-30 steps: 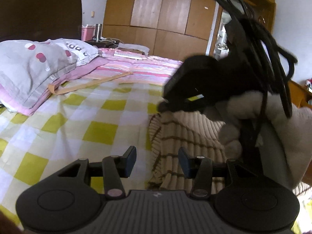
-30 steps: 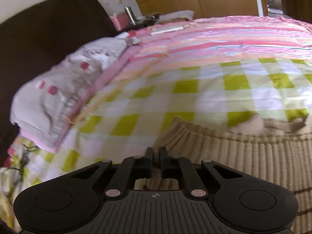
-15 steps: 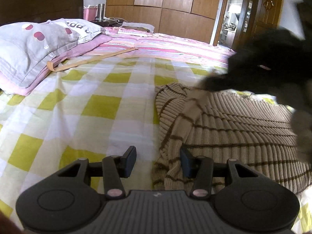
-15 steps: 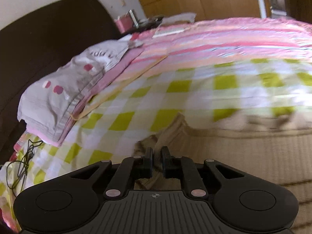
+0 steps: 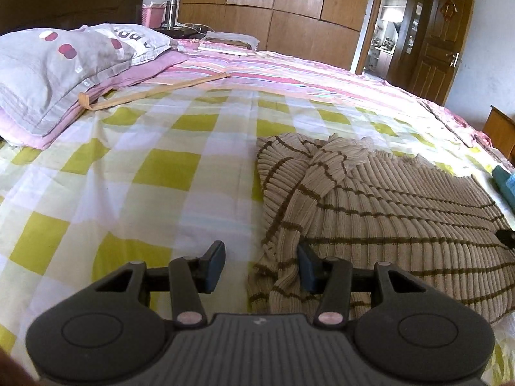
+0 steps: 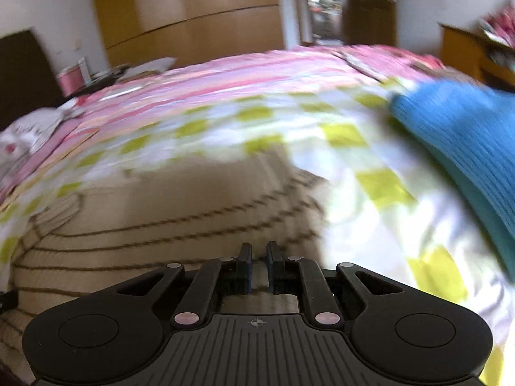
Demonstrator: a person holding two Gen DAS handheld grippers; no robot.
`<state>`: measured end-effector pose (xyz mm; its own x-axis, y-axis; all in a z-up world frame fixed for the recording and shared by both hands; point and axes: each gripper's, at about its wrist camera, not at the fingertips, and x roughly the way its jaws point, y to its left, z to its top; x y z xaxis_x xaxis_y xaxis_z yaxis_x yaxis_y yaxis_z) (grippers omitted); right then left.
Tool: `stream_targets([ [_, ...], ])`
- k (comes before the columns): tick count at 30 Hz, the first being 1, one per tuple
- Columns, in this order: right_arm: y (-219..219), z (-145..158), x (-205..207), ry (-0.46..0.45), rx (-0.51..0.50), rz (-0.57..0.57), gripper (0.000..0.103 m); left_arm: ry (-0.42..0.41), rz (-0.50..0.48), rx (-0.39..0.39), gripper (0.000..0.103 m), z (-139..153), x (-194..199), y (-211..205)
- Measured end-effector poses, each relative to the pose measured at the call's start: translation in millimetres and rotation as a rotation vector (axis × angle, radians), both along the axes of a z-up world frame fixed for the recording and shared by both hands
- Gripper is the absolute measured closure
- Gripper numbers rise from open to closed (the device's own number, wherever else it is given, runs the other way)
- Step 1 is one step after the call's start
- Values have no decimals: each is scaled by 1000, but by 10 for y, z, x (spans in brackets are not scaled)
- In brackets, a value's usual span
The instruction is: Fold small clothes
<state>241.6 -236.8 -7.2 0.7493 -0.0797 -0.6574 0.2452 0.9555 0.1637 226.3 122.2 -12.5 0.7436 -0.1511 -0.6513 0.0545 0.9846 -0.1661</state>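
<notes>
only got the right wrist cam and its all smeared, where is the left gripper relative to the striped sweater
Observer: The left gripper is open and straddles the striped sweater's edge on the pillow side: one finger over bare checked sheet, the other over knit. Nothing is clamped.
Operator: is a sleeve folded in
Observer: Yes. One sleeve lies diagonally across the body, near that same edge.
Operator: anything else on the sheet that side
Observer: A tan strap lies beside the grey pillow, well apart from the sweater.
</notes>
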Motion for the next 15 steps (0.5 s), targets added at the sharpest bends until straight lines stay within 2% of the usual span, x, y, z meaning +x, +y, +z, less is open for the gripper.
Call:
stream_targets([
  [3,-11,39,3,1,9,-36,96,4,7,-4,48,-1,9,13],
  [5,118,129,28,-14,-36,-16,90,8,16,-19,48,10,11,38],
  [9,605,299,136,-79,-78,162,90,5,14,-15,48,21,7,40],
  [15,1524,207,535,-70,-94,435,90,4,8,-15,48,19,-1,46],
])
